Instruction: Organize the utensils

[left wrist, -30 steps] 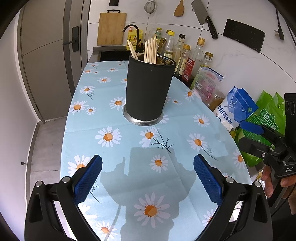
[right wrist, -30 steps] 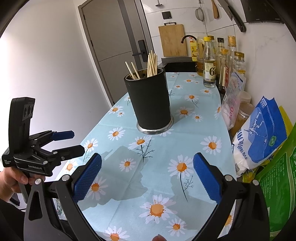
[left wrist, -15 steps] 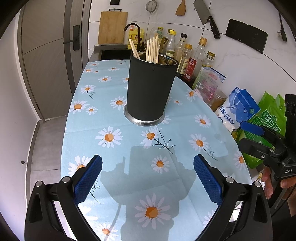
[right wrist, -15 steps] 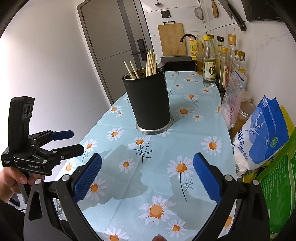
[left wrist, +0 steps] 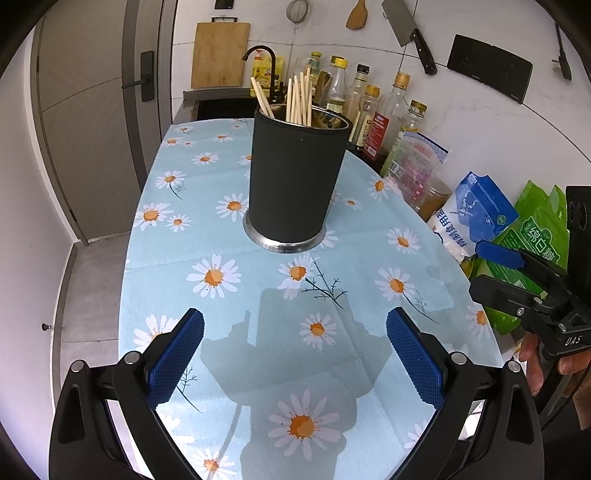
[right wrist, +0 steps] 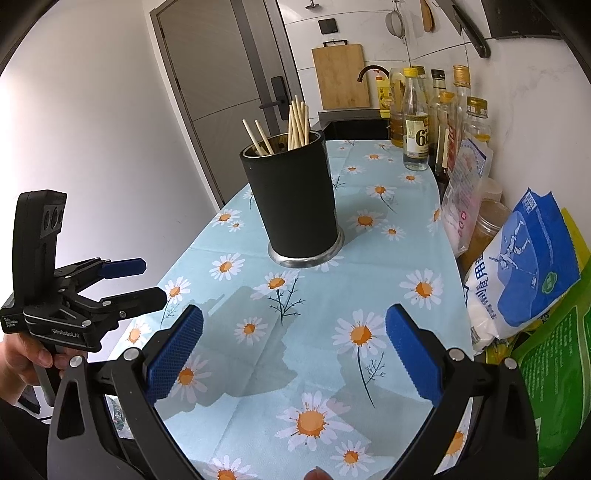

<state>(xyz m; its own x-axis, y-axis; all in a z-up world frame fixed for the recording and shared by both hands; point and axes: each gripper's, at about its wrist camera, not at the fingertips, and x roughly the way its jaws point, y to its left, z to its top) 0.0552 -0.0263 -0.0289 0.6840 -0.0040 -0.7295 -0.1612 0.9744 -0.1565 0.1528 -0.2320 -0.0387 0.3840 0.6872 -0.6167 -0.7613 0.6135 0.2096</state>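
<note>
Kitchen counter (left wrist: 177, 258), daisy cloth: utensil holder, both tongs idle
Black holder (left wrist: 295, 184) with chopsticks (left wrist: 299, 98) mid-counter, slightly nearer than before; left tongs (left wrist: 295, 365) and right tongs (right wrist: 293, 360) apart, empty; nothing loose left to sort.

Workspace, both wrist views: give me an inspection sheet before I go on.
Surface: daisy-print tablecloth, flat, light creases.
Job's things: black utensil holder upright on a metal base; wooden chopsticks stand inside.
Clutter: oil and sauce bottles, blue-and-white bag, green bags along the wall side.
Grippers: left claw open, empty; right claw open, empty; both short of the holder.
Cables: nothing seen.
Surroundings: cutting board, cleaver, strainer, spatula on the wall; faucet; grey door.
</note>
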